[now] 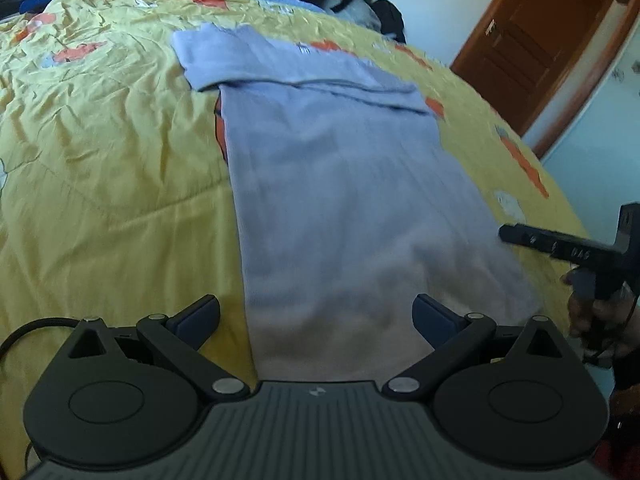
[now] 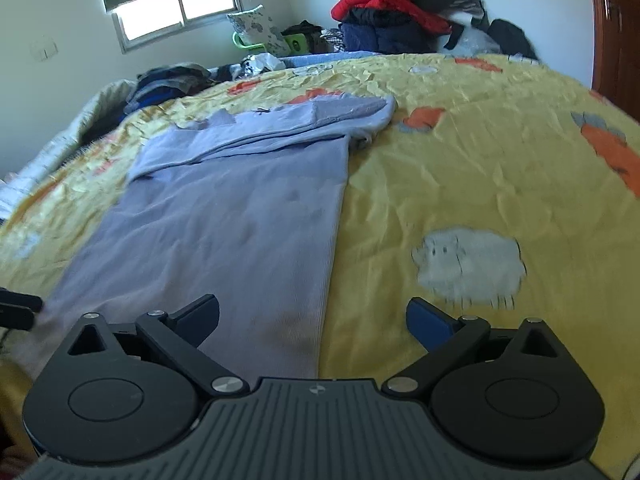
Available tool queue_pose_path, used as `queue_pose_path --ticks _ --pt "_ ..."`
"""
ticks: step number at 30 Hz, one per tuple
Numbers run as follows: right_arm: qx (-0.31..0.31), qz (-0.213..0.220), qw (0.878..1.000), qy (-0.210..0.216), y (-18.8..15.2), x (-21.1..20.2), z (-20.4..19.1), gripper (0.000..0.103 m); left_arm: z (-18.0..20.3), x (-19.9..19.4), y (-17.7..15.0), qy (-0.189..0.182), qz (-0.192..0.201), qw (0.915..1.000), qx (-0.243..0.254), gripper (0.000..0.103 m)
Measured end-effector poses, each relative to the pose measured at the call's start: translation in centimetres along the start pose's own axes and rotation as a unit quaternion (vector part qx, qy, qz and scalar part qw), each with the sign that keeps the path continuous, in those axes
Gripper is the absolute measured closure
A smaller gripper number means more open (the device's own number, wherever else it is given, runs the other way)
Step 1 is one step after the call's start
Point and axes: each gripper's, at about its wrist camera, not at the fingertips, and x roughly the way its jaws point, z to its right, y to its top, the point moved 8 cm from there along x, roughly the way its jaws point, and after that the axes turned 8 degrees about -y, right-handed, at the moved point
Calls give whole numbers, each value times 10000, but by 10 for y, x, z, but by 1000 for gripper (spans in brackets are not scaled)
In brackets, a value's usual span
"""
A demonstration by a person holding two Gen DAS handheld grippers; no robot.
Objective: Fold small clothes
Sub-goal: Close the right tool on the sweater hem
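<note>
A light blue garment (image 1: 344, 184) lies flat on the yellow bedspread (image 1: 100, 168), its sides folded in so it forms a long strip, with a sleeve laid across the far end. My left gripper (image 1: 316, 318) is open and empty over the garment's near left corner. My right gripper (image 2: 312, 318) is open and empty over the garment's (image 2: 232, 224) near right edge. The right gripper also shows in the left wrist view (image 1: 560, 248) at the far right, held in a hand.
Piles of dark and red clothes (image 2: 400, 16) sit at the far end of the bed. A brown door (image 1: 540, 40) stands at the right. A window (image 2: 180, 12) is in the far wall. The bedspread (image 2: 480, 168) has orange and grey prints.
</note>
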Motion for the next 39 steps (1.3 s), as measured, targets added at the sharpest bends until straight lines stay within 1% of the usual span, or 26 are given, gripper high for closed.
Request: queue_pose_path --ticks 3,5,7,9,11,13,15,16,18,19,22,24,25,27,29,30,31,32,33,34,36,39 --pt "201 -71 9993 297 -6 -11 5 13 3 -4 -7 -7 -63 9999 79 0" --pt "413 -191 9976 519 -9 -15 10 18 1 -6 -8 -54 -39 10000 -38 0" --pt "604 -297 9952 704 -12 -20 15 22 1 -10 -11 -229 -6 9996 -170 0" --pt "762 -342 9921 938 -14 -25 18 24 -1 -12 -12 -421 25 9987 -272 0" --pt "921 -408 9884 1137 -17 -27 21 24 -5 -15 -12 -677 89 9965 -488 0" --pt "1080 -479 9840 1331 -21 -29 24 25 -9 -19 -13 -1108 118 9899 -881 0" --pt "1102 -548 9812 1484 -24 -32 24 25 -14 -19 -13 -1577 153 9782 -1345 0" --pt "1098 -591 9799 1558 -25 -33 22 25 -16 -18 -13 -1739 161 9730 -1505 0" --pt "1091 -692 9765 1723 -29 -36 20 25 -16 -15 -14 -2059 153 9635 -1702 0" --pt "1092 -758 9739 1842 -30 -38 18 26 -15 -15 -15 -2127 163 9620 -1705 0" --pt "1223 -884 9648 2153 -35 -42 20 26 -12 -14 -15 -2230 167 9616 -1592 0" --pt "1424 -983 9543 2437 -40 -44 21 27 -11 -13 -15 -2272 166 9605 -1599 0" --pt "1461 -1022 9505 2544 -42 -45 20 29 -11 -12 -14 -2270 157 9604 -1607 0" --pt "1423 -1049 9479 2650 -45 -45 13 32 -7 -7 -12 -2280 129 9603 -1605 0" --pt "1435 -1042 9463 2705 -44 -42 6 36 -5 -4 -10 -2219 153 9623 -1564 0" --pt "1448 -1059 9457 2710 -44 -39 2 44 -3 -3 -9 -2197 169 9634 -1526 0" --pt "1476 -1083 9453 2701 -43 -36 -1 55 -2 -1 -9 -2177 193 9641 -1508 0" --pt "1505 -1126 9453 2668 -44 -31 -3 60 -2 -1 -8 -2164 220 9642 -1520 0" --pt "1530 -1156 9451 2644 -45 -28 -4 69 -2 0 -8 -2154 248 9640 -1538 0" --pt "1562 -1180 9453 2609 -45 -25 -5 75 -2 0 -7 -2144 265 9640 -1548 1" --pt "1584 -1212 9460 2558 -47 -21 -6 82 0 0 -8 -2112 256 9658 -1484 1" --pt "1527 -1208 9483 2505 -49 -22 -7 84 7 1 -9 -2002 222 9720 -1213 1"
